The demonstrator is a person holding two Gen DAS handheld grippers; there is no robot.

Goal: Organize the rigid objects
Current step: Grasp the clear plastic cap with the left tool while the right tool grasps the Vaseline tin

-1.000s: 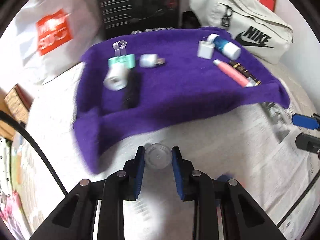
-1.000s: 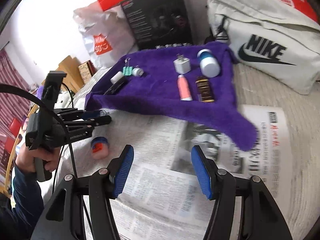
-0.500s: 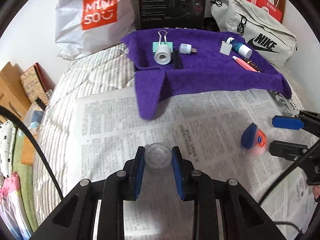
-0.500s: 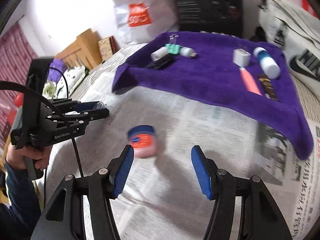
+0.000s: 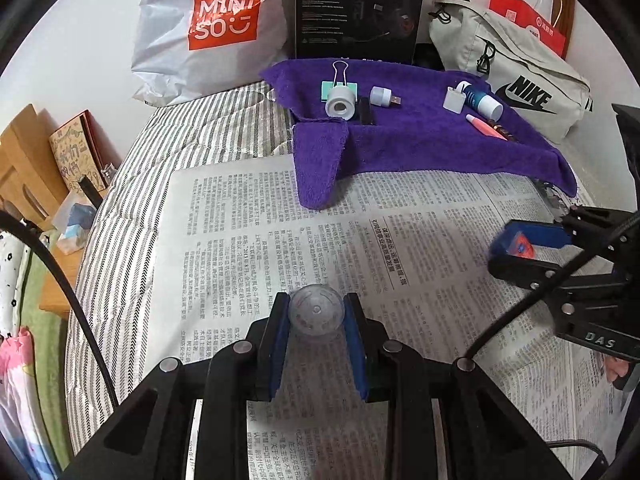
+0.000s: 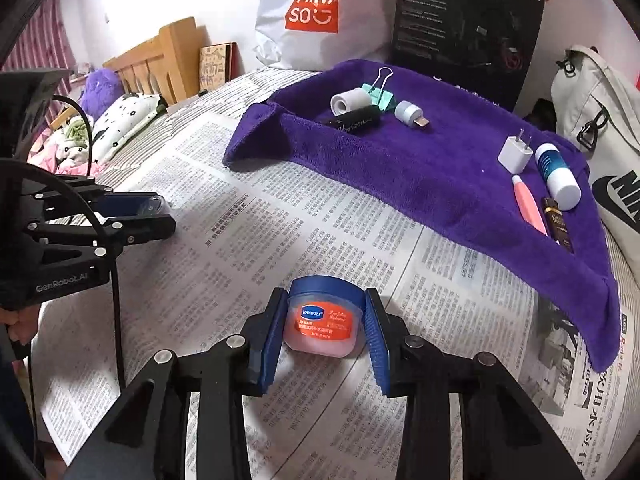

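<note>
My left gripper (image 5: 316,314) is shut on a small clear round container (image 5: 316,312) above the newspaper (image 5: 248,240); it also shows in the right wrist view (image 6: 152,216). My right gripper (image 6: 325,320) has its jaws around a pink balm jar with a blue lid (image 6: 322,320) standing on the newspaper (image 6: 248,240); the pads look close against its sides. The jar also shows in the left wrist view (image 5: 516,244). A purple towel (image 5: 420,140) at the back holds a white roll (image 5: 340,104), a binder clip (image 5: 339,80), a charger plug (image 5: 454,100), a blue-and-white bottle (image 5: 484,100) and a pink tube (image 5: 484,126).
A Miniso bag (image 5: 208,32), a black box (image 5: 360,4) and a Nike bag (image 5: 516,84) stand behind the towel. A wooden bed frame (image 6: 160,60) and pillows (image 6: 120,120) lie to the left. The striped bedding (image 5: 132,184) falls off at the left edge.
My right gripper has moved onto the balm jar and its jaws have closed in around it. My left gripper has pulled back from the towel, still holding the clear container.
</note>
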